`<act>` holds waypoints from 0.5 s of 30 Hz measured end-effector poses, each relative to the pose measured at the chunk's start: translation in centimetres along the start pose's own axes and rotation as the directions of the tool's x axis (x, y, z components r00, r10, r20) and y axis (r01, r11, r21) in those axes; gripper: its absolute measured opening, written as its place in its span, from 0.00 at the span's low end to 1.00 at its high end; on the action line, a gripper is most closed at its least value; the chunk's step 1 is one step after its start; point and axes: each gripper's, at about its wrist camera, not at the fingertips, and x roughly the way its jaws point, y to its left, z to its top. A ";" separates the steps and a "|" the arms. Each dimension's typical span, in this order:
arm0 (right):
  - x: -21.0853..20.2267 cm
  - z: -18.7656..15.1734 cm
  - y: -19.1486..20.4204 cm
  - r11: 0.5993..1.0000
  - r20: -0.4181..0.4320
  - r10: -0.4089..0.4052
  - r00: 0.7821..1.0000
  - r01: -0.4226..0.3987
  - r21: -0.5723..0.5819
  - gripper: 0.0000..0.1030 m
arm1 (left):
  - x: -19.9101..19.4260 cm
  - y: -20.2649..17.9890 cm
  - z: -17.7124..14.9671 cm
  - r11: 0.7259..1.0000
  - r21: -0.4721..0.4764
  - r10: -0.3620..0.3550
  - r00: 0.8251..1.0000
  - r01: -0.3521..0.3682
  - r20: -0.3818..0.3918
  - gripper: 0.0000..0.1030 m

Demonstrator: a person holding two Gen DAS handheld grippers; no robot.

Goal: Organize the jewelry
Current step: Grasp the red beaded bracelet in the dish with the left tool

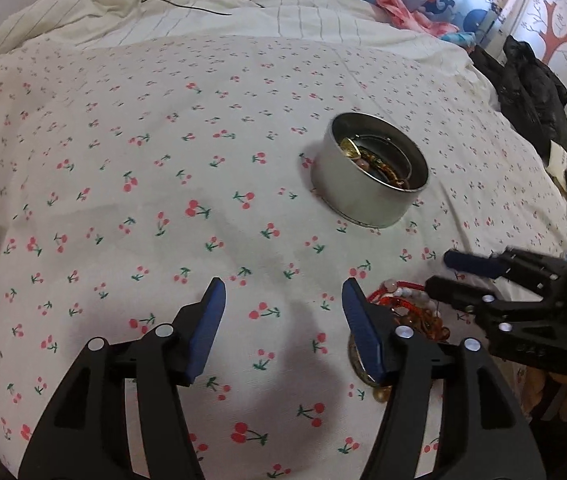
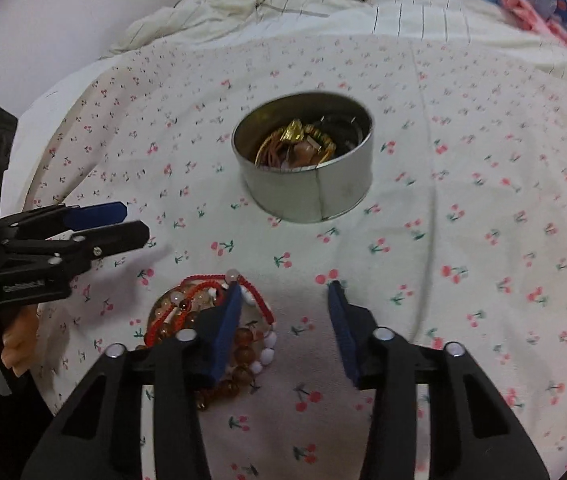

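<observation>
- Right black two-finger gripper with blue pads [image 2: 283, 300]: spread wide at lower centre of its own view, gripping nothing; left-side blue pad [image 2: 227, 328] lying over the heap of bracelets, other pad above bare cloth.
- Same right gripper seen at the right edge of the left wrist view [image 1: 439, 272], fingers parted, tips just beside the heap.
- Left black two-finger gripper with blue pads [image 1: 283, 308]: likewise released, empty, hanging over bare cloth at lower centre of its view; in the right wrist view sits at the left edge [image 2: 135, 224], held by a bare hand [image 2: 11, 344].
- Loose heap of red-cord, amber-bead and white-bead bracelets [image 2: 211, 320]: on the cloth at lower left of centre, near the frame bottom; partly hidden behind the left gripper's finger in the left view [image 1: 403, 304].
- Round silver metal tin [image 2: 307, 184]: upper centre, well apart from the heap, open-topped, already holding gold and brown jewellery [image 2: 295, 144].
- White cherry-print bedsheet [image 2: 463, 240]: under everything.
- Step in hand, by judgement: picking up the remaining bracelets for the tin; part of the jewellery already stowed.
- Next move likely calls for shifting the right gripper leftward to straddle a strand, lowering to the cloth, closing, then carrying up-frame to the tin.
</observation>
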 end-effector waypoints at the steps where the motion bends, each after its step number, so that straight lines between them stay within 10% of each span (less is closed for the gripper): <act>1: 0.5 0.0 0.0 1.000 -0.015 0.009 1.000 -0.009 0.008 0.30 | 0.0 0.2 0.0 1.000 -0.006 -0.001 1.000 0.001 0.000 0.56; 5: 1.3 -0.3 0.2 0.999 -0.040 0.043 0.998 -0.042 0.014 0.03 | 0.1 0.5 0.2 1.000 -0.009 0.003 1.000 -0.003 -0.005 0.56; 15: -4.0 0.7 -3.9 0.988 0.173 0.024 0.985 -0.050 0.148 0.03 | 0.7 -0.5 0.2 0.999 0.032 -0.012 1.000 0.013 -0.023 0.57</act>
